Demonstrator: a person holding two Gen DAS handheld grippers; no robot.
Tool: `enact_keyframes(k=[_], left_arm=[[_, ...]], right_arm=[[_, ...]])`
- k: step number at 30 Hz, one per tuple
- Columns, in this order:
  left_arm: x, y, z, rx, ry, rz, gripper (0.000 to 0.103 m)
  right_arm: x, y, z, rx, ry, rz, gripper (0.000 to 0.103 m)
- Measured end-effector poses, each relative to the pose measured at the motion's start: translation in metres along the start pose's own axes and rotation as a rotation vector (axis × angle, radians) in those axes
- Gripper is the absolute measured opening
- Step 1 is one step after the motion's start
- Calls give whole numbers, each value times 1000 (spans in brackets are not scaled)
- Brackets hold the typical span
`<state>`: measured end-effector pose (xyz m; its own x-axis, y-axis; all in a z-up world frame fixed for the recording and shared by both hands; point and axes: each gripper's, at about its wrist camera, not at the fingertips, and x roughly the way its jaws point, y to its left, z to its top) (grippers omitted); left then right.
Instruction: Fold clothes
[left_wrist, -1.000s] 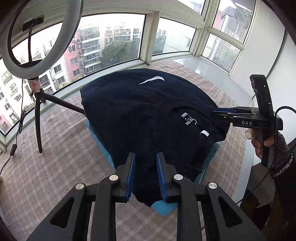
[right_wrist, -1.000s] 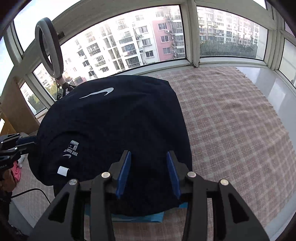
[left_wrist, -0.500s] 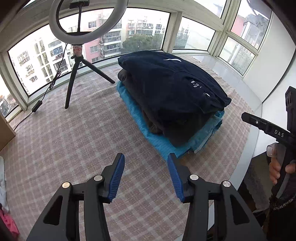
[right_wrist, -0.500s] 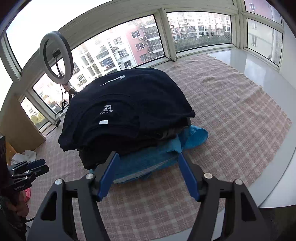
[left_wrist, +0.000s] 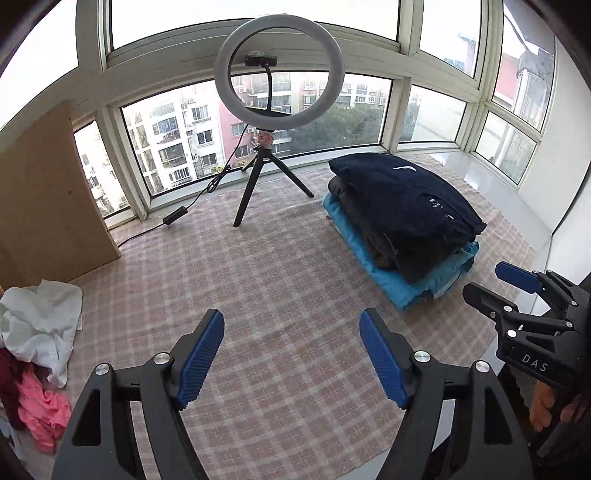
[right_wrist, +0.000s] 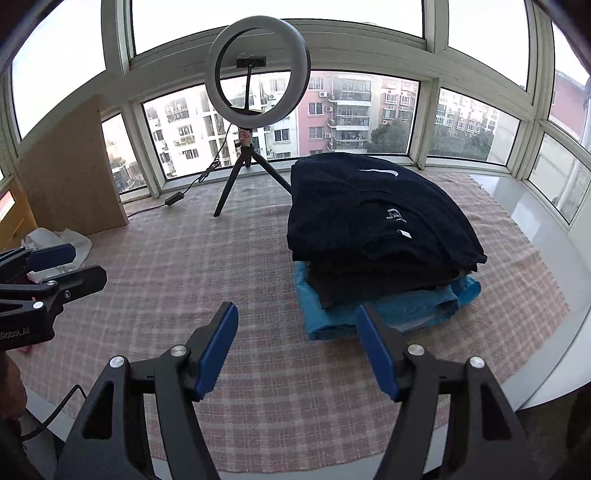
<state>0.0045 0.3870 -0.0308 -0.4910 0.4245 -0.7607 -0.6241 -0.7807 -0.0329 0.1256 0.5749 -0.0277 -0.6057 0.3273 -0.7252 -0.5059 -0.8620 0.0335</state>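
A folded navy garment with a white swoosh (left_wrist: 406, 195) (right_wrist: 373, 214) tops a stack of folded clothes, with a dark grey one (left_wrist: 373, 236) and a blue one (left_wrist: 417, 284) (right_wrist: 388, 302) under it. The stack lies on the checked cloth at the right. My left gripper (left_wrist: 291, 354) is open and empty, low over the cloth, left of the stack. My right gripper (right_wrist: 297, 350) is open and empty, just in front of the stack. Each gripper shows at the other view's edge, the left gripper (right_wrist: 55, 266) and the right gripper (left_wrist: 513, 284).
A ring light on a tripod (left_wrist: 273, 147) (right_wrist: 247, 147) stands behind, its cable trailing left. A brown board (left_wrist: 48, 199) leans at the left. Unfolded white (left_wrist: 40, 321) and pink clothes (left_wrist: 40, 410) lie at the left edge. The pink checked cloth (left_wrist: 280, 280) ends near the windows.
Both grippers have let go of the navy garment, opened wide and pulled back from the stack. The left one has swung left, bringing the unfolded pile into view.
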Motion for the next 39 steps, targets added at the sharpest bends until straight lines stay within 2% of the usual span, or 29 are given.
enact_keyframes(k=[4, 14, 17, 22, 30, 39], left_arm=[[-26, 33, -20, -8, -20, -31, 74], [-86, 97, -78, 55, -34, -42, 74], [-105, 111, -94, 56, -40, -90, 74], [-124, 120, -109, 74, -52, -111, 75], [-143, 130, -126, 88, -61, -151, 76], [-147, 139, -127, 71, -69, -148, 78]], right_arm=[[-20, 33, -14, 1, -16, -25, 66], [-69, 116, -50, 4, -55, -88, 66], [-83, 138, -63, 8, -59, -100, 66], [-106, 169, -83, 9, -71, -116, 66], [-134, 190, -98, 15, -105, -161, 67], [-139, 183, -105, 54, -96, -193, 68]])
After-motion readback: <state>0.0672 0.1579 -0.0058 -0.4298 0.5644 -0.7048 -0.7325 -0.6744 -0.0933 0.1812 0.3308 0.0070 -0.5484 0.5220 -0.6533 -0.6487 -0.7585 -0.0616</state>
